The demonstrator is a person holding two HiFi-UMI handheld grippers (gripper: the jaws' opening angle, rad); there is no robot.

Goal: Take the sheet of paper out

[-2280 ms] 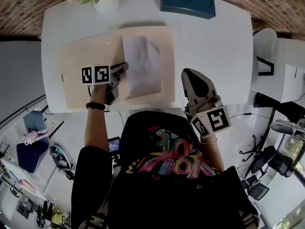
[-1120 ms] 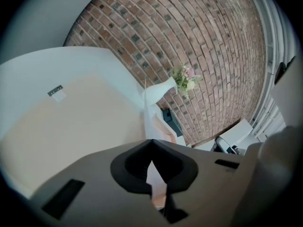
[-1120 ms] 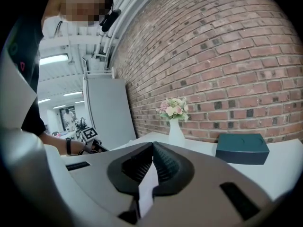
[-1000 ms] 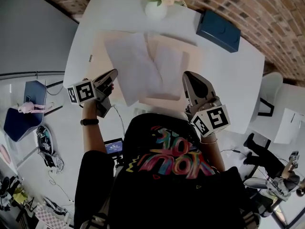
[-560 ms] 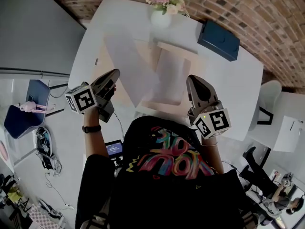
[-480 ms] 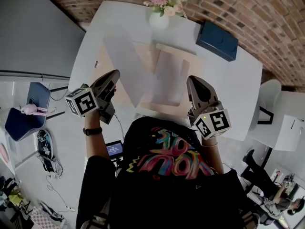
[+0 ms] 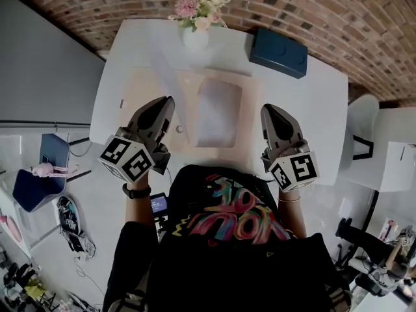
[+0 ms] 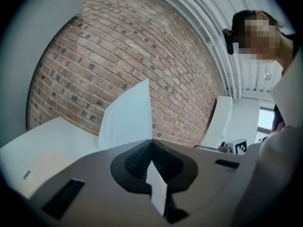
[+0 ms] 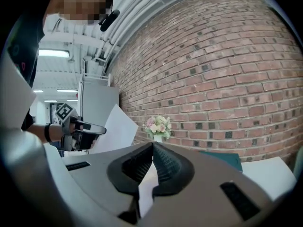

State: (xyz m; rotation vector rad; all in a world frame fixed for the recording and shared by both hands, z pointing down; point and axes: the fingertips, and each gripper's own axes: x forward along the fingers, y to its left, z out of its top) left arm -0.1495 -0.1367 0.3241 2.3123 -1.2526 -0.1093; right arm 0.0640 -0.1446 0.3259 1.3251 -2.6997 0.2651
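Left gripper above bench near edge, jaws pinched on sheet of paper; right gripper above same edge, jaws closed; both point away from body.

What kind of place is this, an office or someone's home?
Probably an office or lab: strip ceiling lights, a brick wall behind a white table, and what look like office chairs nearby.

One overhead, two level toward wall
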